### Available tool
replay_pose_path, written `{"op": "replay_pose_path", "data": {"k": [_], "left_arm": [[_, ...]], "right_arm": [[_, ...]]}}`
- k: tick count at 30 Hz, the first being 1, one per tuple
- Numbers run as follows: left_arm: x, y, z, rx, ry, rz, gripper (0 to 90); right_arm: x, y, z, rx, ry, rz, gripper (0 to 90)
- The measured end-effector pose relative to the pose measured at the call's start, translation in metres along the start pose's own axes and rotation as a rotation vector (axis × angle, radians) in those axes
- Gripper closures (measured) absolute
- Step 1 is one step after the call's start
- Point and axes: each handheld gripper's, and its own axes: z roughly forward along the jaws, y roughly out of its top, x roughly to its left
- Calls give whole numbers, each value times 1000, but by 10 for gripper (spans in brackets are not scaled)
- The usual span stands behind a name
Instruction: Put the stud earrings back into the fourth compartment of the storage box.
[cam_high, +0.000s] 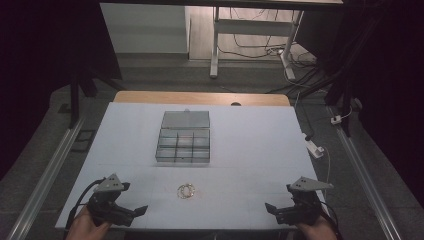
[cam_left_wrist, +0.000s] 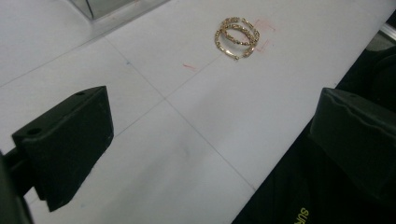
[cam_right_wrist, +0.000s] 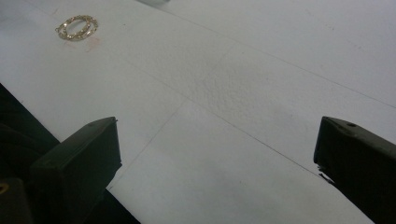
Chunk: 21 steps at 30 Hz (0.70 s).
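A white table with thin pencilled grid lines stands in a dim room, a wooden strip along its far edge and, beyond it, grey floor, desk legs and loose cables. Near the middle sits a clear compartment box with its lid tipped back; what the compartments hold is too small to make out. The gold hoop earrings lie overlapping on the bare surface in front of the box, between the two grippers and touching neither (faint red marks show beside them in the left gripper view). The left gripper hovers at the near left corner, jaws spread wide with nothing between them; the right gripper does the same at the near right. Both hands are cut off by the frame's bottom edge. Yellow lettering on dark fabric under the left gripper view reads "SUR", the rest cropped.
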Motion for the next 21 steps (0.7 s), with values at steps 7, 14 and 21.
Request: {"op": "replay_pose_path", "data": {"k": [7,14,21], "left_arm": [[-5,12,15,10,-8,34,0],[-9,26,32,53,-6,76,0],[-13,42,52,99,-18,120,0]], "right_arm": [[0,0,0,4,0,-1,10],[1,0,1,6,1,-3,10],[1,0,1,11,1,-8,10]]}}
